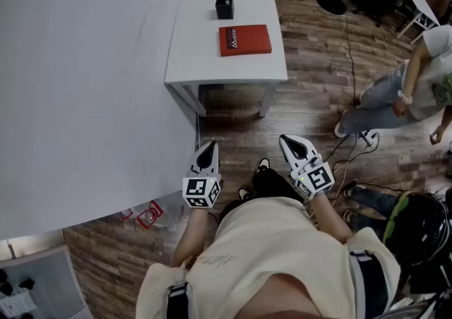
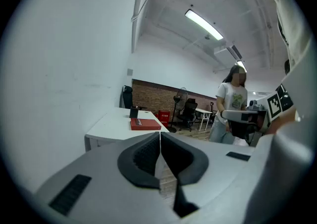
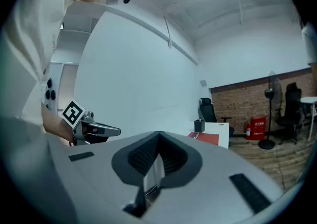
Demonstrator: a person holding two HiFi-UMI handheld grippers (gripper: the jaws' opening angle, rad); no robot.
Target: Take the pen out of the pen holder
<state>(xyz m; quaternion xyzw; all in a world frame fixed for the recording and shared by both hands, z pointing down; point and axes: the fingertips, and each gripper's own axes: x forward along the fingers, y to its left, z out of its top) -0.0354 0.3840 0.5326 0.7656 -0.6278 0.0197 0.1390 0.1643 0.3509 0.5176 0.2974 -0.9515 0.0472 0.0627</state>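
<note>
While left gripper (image 1: 211, 147) hovers, apparent pen holder (image 1: 224, 7) sits well ahead.

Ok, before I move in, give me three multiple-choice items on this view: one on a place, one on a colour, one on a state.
1. Where does the pen holder stand relative to the book on the table?
A. On top of it
B. Beyond it, apart from it
C. At the near edge, in front of it

2. What colour is the book?
A. Green
B. Blue
C. Red

3. How are the left gripper and the right gripper?
A. Both open around the pen holder
B. Both shut, nothing between the jaws
C. Left shut on a pen, right open

Answers:
1 B: the head view shows bare table between the two.
2 C: its cover is red in all three views.
3 B: each gripper view shows the pads together and empty, well short of the table.
</note>
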